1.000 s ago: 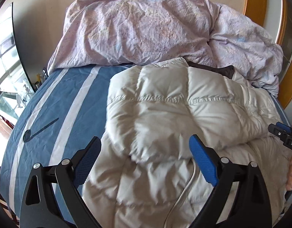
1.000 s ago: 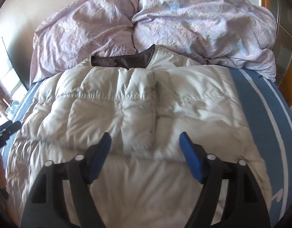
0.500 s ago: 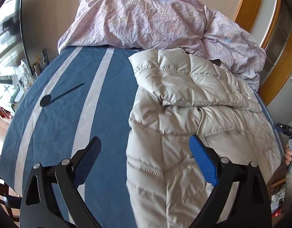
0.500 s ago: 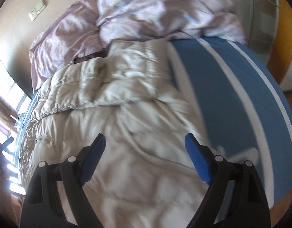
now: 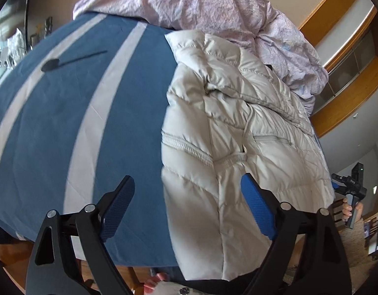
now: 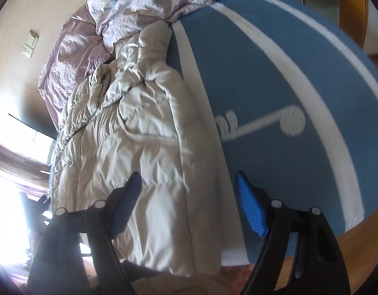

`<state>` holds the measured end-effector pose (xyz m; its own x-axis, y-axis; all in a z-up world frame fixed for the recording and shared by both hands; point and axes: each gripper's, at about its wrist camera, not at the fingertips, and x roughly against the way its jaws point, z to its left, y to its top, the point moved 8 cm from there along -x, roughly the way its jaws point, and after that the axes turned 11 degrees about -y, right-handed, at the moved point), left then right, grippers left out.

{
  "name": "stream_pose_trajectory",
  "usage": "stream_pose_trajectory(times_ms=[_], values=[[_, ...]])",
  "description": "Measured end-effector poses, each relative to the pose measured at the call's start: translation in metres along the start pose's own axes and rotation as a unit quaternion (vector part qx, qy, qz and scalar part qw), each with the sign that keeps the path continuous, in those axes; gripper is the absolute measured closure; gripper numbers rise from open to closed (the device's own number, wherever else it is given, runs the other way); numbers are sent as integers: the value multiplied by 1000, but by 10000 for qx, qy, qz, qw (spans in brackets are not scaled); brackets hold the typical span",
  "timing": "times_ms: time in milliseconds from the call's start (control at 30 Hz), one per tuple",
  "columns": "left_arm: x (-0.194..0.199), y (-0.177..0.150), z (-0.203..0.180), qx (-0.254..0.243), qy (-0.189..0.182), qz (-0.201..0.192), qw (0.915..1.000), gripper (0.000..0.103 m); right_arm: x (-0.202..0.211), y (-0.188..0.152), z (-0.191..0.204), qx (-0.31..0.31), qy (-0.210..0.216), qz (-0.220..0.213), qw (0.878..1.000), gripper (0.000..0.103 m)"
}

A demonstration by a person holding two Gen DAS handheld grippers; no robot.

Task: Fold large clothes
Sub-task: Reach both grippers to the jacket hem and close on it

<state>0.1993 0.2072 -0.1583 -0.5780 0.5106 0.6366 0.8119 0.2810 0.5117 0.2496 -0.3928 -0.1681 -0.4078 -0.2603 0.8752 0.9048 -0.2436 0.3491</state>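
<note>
Blue striped bedspread (image 5: 53,127) bare beside the puffer jacket (image 5: 228,152); both claws unclenched, narrowing, straddling its side edges.

A blue, white-striped bed (image 5: 53,127) carries a cream puffer jacket (image 5: 228,147); a crumpled lilac duvet (image 5: 213,2) lies beyond.

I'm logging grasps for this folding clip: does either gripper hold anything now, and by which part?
Nothing is held. The left gripper and right gripper are closing but empty, each over a bottom corner of the puffy cream quilted jacket.
</note>
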Motion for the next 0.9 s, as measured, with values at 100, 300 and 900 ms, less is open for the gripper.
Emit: stream_pose_trajectory(times_ms=[100, 300, 900], values=[[-6, -7, -1, 139, -212, 74, 9997, 17, -3, -8, -1, -42, 135, 124, 9998, 28], [-13, -21, -5, 257, -433, 205, 9985, 20, -9, -20, 0, -6, 244, 307, 9992, 34], [-12, -51, -17, 694, -1097, 243, 9912, 33, -7, -50, 13, 278, 838, 514, 9948, 48]])
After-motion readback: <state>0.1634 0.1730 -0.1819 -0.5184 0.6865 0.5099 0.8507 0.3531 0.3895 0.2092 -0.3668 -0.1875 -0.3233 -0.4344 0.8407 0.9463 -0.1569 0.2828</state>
